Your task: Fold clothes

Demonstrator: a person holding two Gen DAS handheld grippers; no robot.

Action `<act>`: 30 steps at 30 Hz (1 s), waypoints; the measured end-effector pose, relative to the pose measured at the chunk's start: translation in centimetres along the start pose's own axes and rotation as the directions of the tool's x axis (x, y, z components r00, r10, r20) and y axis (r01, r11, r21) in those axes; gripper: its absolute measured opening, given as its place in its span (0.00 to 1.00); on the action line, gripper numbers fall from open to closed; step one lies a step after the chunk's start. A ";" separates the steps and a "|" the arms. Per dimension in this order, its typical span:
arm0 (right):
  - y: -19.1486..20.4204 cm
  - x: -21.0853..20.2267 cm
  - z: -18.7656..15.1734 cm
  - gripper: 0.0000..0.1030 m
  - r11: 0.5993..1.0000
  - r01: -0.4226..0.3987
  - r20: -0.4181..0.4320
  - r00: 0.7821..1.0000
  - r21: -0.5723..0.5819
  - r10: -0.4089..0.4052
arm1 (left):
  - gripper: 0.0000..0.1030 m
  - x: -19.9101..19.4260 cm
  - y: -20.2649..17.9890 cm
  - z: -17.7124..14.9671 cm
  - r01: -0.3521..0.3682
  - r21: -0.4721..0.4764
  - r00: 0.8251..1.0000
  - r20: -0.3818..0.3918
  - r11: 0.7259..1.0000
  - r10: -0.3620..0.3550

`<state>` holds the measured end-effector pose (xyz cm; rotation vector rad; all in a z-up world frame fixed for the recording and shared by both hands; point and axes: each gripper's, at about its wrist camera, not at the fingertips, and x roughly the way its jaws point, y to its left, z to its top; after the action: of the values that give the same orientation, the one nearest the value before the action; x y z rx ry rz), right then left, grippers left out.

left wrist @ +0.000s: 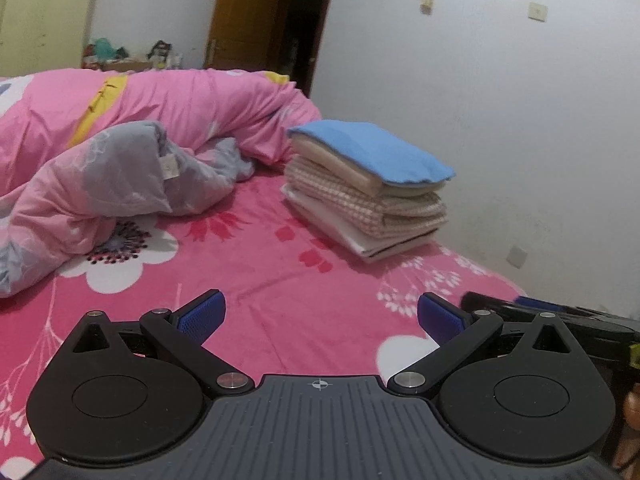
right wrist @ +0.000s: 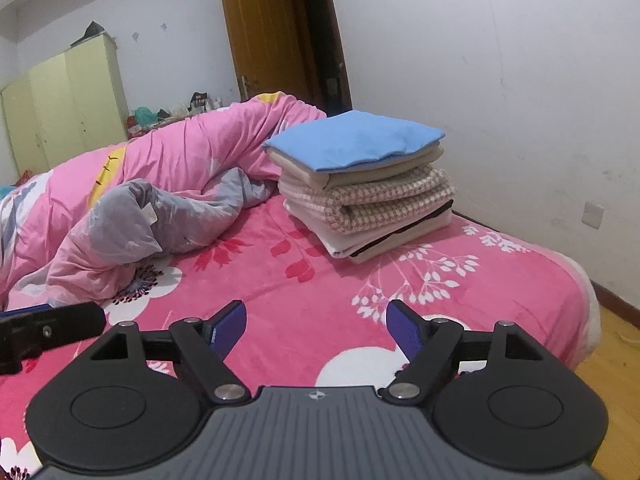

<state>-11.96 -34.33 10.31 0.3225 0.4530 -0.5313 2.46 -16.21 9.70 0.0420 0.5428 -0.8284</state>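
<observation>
A stack of folded clothes (left wrist: 368, 188) (right wrist: 360, 184) rests on the pink flowered bed sheet (left wrist: 280, 280) (right wrist: 300, 300) by the wall; a blue piece lies on top, with beige, checked and white pieces under it. My left gripper (left wrist: 320, 314) hovers over the sheet in front of the stack, open, with nothing between its blue pads (left wrist: 202, 316). My right gripper (right wrist: 316, 330) is likewise open and empty above the sheet. Each gripper shows at the edge of the other's view: the right one (left wrist: 560, 316), the left one (right wrist: 48, 330).
A crumpled pink and grey duvet (left wrist: 120, 168) (right wrist: 160, 192) fills the left and far side of the bed. A white wall (right wrist: 500, 100) runs along the right. A brown door (right wrist: 264, 32) and yellow wardrobe (right wrist: 68, 100) stand beyond. Wooden floor (right wrist: 616, 360) lies right of the bed's corner.
</observation>
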 end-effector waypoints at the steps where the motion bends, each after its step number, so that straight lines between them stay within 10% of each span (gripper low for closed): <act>1: 0.0 0.1 0.1 0.86 1.000 0.008 -0.001 1.000 0.001 -0.008 | 1.00 0.1 0.0 0.1 -0.010 0.008 1.000 -0.007 1.000 0.010; 30: 1.7 -1.1 0.5 1.00 0.989 0.146 0.051 0.988 -0.009 -0.146 | 1.00 2.3 0.1 0.8 -0.122 -0.010 0.987 -0.106 0.992 0.120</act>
<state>-11.70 -32.71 11.61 0.2647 0.4333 -0.6778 4.14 -17.90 9.28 0.1026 0.6400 -0.7055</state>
